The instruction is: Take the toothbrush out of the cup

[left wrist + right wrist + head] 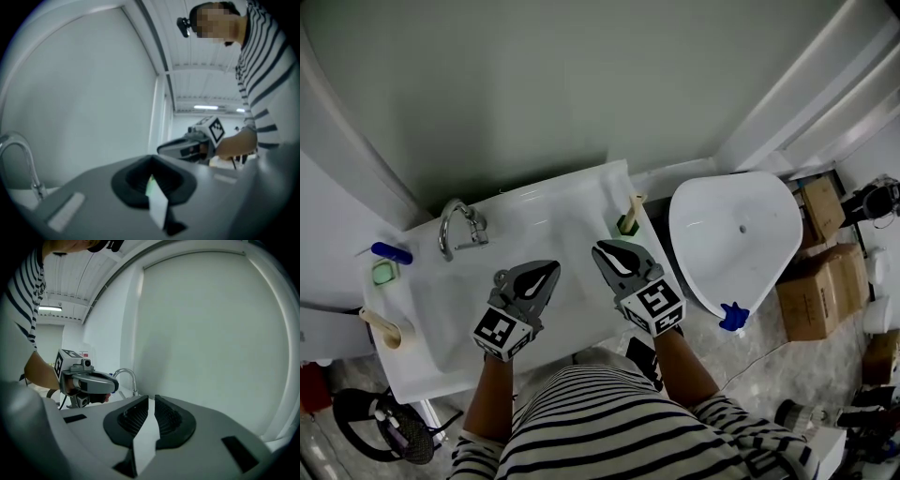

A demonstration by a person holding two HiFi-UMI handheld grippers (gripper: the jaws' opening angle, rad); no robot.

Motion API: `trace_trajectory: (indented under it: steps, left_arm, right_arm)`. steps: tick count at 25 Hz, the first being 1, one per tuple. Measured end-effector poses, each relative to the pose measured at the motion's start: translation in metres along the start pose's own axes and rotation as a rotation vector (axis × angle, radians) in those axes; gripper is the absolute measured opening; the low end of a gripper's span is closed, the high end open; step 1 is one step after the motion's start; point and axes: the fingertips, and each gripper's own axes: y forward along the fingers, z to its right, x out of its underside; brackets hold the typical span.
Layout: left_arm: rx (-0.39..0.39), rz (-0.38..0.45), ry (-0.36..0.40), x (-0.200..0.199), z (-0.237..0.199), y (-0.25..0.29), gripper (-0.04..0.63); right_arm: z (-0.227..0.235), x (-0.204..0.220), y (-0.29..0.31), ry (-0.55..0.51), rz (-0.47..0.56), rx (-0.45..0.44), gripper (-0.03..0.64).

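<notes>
Over one white sink (581,211) hover two grippers, left claw (550,269) and right claw (599,248), both pinched shut on nothing. On the sink's near-left corner sits one cream cup (403,335). One toothbrush (375,322) in it slants up-left, handle end outward.

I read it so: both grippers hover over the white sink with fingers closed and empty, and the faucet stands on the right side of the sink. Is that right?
Not quite: the faucet stands on the left side of the sink, as the head view shows. The rest is correct.
</notes>
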Motion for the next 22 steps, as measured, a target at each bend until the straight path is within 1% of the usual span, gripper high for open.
trace_trajectory:
  steps: [7,14,16,22]
  left_arm:
    - [-0.002,-0.002,-0.003,0.001,-0.009,-0.023,0.006]
    - [0.016,0.002,-0.008,0.01,-0.009,-0.031,0.006]
    - [0.027,-0.002,-0.008,0.011,-0.006,-0.03,0.006]
    - [0.043,-0.016,0.006,0.012,0.0,-0.013,0.008]
  right_arm:
    - [-0.02,-0.01,0.011,-0.009,0.005,0.011,0.009]
    - [-0.035,-0.006,0.009,-0.062,-0.022,0.036,0.009]
    - [-0.031,-0.001,0.005,-0.06,-0.039,0.049,0.009]
    - [-0.004,0.0,-0.008,-0.041,-0.025,0.085,0.009]
